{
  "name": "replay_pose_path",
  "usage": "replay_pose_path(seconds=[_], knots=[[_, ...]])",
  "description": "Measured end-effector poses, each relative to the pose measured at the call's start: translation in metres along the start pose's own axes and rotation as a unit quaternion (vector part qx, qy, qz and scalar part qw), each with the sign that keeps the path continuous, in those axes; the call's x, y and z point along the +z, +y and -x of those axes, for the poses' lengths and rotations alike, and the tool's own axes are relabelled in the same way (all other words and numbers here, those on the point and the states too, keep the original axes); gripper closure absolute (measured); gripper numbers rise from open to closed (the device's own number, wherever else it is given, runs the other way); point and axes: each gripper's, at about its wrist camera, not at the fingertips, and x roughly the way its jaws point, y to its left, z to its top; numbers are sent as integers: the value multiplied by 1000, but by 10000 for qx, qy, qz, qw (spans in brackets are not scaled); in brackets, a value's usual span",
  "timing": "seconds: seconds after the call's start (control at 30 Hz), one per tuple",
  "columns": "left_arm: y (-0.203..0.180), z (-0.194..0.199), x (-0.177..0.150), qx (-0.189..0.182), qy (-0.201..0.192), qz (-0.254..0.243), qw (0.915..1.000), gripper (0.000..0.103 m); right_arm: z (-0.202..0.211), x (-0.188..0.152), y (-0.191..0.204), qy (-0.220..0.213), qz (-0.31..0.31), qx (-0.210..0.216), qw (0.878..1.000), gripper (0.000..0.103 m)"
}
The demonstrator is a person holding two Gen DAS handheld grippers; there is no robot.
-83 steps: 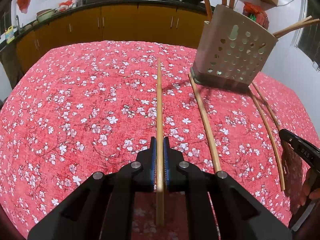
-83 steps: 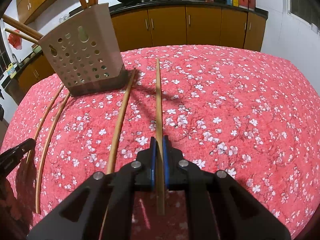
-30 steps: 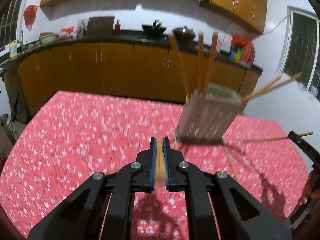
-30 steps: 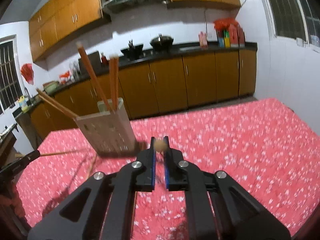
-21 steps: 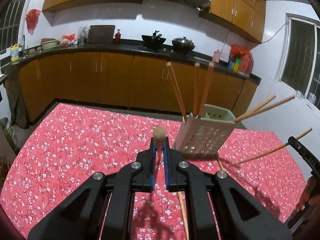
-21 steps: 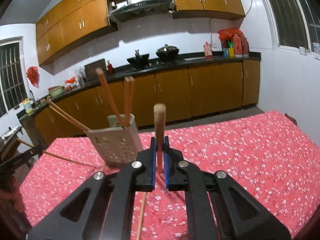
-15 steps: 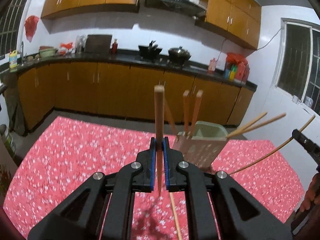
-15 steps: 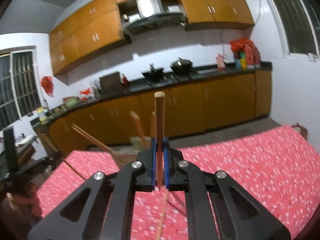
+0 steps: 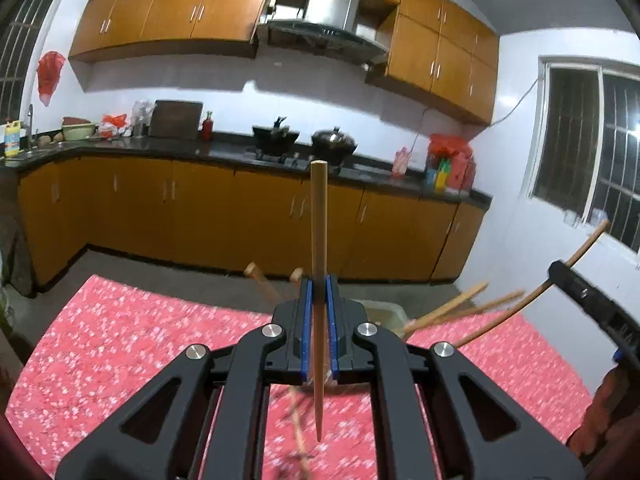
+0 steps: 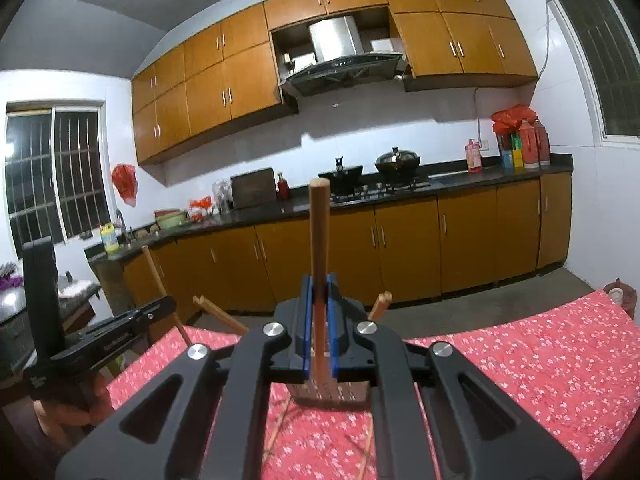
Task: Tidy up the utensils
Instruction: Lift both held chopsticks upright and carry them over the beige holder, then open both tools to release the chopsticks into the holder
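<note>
Only the right wrist view shows the holder's perforated wall [image 10: 328, 392].

Two wrist fisheyes above the red floral bench

Each looks forward past its own gripper, close over the bench [image 9: 120, 328] toward the kitchen counter [image 10: 460, 180]; both share the stove [image 9: 276, 156].

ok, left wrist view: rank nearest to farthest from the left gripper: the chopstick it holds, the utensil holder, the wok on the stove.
1. chopstick: clamped upright in the left gripper.
2. utensil holder: on the table just beyond the fingers, slightly right, mostly hidden.
3. wok: on the stove at the far counter, centre-left.
</note>
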Motion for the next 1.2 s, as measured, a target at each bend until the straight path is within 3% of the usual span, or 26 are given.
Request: replay_pose_path(seconds=[0.3,0.53,0.8,0.97,1.2], knots=[[-26,-3,42,84,-979,-15,9952,96,-21,27,3,-429,48,-148,9990,95],[-31,-26,43,398,-1258,36,9912,96,-54,25,-1,-477,57,-296,9984,95],[-23,-56,30,456,-1118,205,9925,95,-84,6,-3,-129,54,-306,9994,95],[-16,-73,18,303,-743,356,9961,95,-97,-5,-4,149,29,-250,9996,92],[-12,-61,13,272,-675,353,9967,95,-89,-7,-5,128,-64,-178,9997,89]])
